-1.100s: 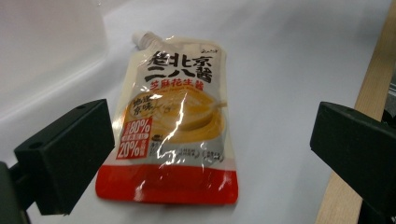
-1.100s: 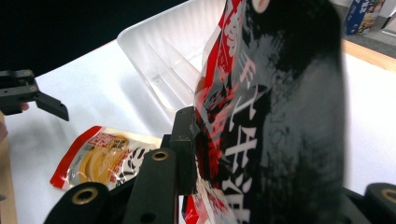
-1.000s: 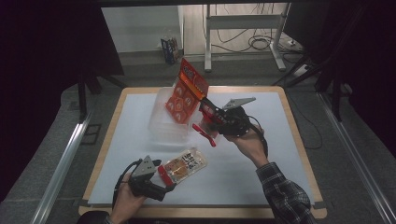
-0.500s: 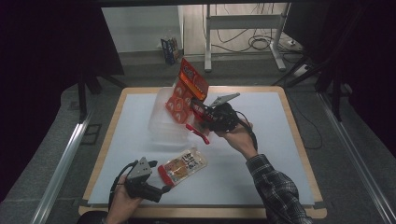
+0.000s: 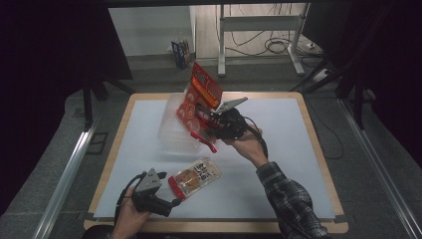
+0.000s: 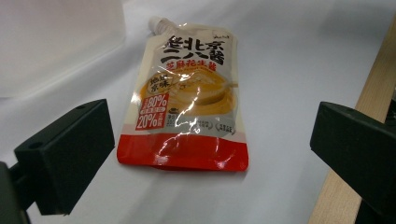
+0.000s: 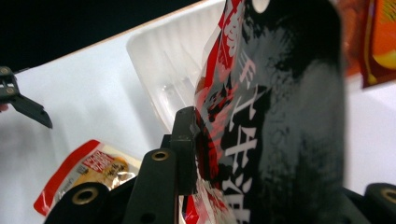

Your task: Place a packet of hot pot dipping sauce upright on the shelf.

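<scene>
Upper centre of the high view: my right tool (image 5: 205, 119) is clamped on a red snack packet (image 5: 199, 99), holding it upright by its lower part above a clear plastic container (image 5: 171, 132). I grip it low so that the packet hangs free of the container's walls and can be lowered in edge first; that is my reading of the pose, not something the frames prove. In the right gripper view the packet (image 7: 261, 116) stands very close to the lens, a glossy film printed in red, black and white with a round hang-hole near its top edge; one black jaw presses flat against the film, which creases around it. Behind it the container (image 7: 163, 70) shows ribbed, translucent walls with rounded corners.

Lower left of the high view: my left tool (image 5: 171, 201) rests low over the white surface (image 5: 278, 174), its jaws wide apart and holding nothing. They straddle the red bottom seam of a sauce pouch (image 5: 195, 178), placed, I judge, to close on that flat, stiff edge. In the left gripper view the pouch (image 6: 187, 107) lies flat in the middle of the frame, a shiny, wrinkled laminate, cream and orange above a red band, with a white spout at its upper corner. The surface's pale wooden border (image 6: 355, 154) runs down the right side.
</scene>
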Tool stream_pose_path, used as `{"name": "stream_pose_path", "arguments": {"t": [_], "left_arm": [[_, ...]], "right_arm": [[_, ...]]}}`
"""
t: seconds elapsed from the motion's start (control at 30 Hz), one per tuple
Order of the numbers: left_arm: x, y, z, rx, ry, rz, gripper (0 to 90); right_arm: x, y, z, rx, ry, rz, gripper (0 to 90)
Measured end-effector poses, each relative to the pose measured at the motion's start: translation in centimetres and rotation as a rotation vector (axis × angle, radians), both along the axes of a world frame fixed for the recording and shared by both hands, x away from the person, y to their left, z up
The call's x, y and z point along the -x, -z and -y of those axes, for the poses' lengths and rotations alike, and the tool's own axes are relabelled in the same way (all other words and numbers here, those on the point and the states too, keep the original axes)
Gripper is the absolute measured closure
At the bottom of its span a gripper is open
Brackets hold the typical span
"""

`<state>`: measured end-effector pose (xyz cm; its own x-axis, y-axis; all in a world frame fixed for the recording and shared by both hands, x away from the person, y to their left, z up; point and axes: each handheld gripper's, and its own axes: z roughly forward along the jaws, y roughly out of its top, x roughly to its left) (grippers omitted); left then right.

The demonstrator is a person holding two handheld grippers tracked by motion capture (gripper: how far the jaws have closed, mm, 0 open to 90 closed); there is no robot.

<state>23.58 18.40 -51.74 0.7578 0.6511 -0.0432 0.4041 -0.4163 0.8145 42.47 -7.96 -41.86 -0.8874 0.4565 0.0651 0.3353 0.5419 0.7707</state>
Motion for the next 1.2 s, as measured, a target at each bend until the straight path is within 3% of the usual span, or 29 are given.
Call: {"name": "stream_pose_path", "arguments": {"t": [0.37, 0.7, 1.2], "left_arm": [[0.0, 0.1, 0.0, -0.007, -0.001, 0.003, 0.0], [0.1, 0.0, -0.3, -0.016, -0.01, 0.004, 0.0], [0.3, 0.1, -0.4, -0.025, -0.008, 0.002, 0.0]], "right_arm": [[-0.6, 0.2, -3.6, 0.005, -0.057, 0.024, 68.7], [-1.1, 0.3, -6.8, 0.013, -0.092, 0.074, 69.0], [-1.2, 1.1, -8.9, -0.005, -0.137, 0.083, 69.3]]}}
